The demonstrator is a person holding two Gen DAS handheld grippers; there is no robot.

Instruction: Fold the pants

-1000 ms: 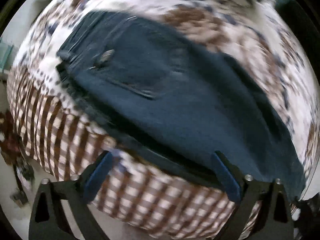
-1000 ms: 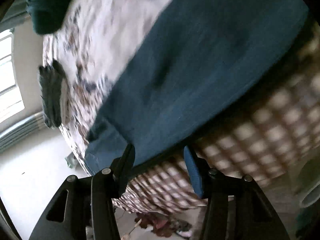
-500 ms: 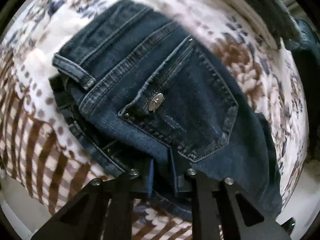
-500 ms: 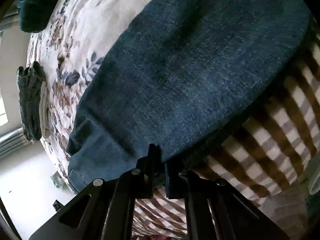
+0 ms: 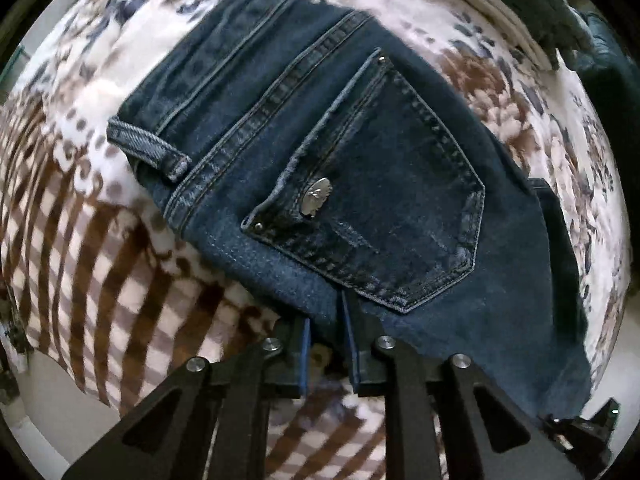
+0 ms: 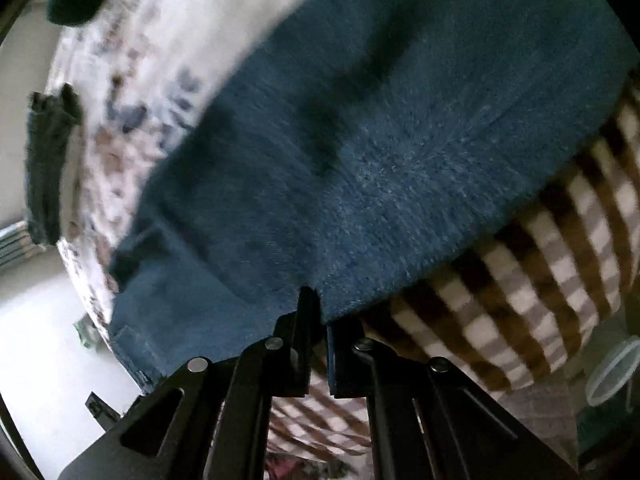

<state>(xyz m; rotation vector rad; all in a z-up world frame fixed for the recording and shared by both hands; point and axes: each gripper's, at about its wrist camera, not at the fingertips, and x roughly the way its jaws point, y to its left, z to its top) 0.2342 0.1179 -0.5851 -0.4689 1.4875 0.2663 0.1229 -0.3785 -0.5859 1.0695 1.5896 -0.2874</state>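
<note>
Jeans (image 5: 360, 184): dark denim, spread flat on the bed (image 5: 100, 264), near edge overhanging the checked side. Left gripper (image 5: 326, 320): closed on the edge below the back pocket (image 5: 384, 200). Right gripper (image 6: 318, 320): pinching the leg edge, likely so both lift one fold line.

the near edge of the jeans (image 5: 360, 184), just below the back pocket (image 5: 384, 192), is pinched by the left gripper (image 5: 326, 320) on the blanket (image 5: 100, 260).

One jeans (image 5: 360, 184), two tools (image 5: 326, 332)
</note>
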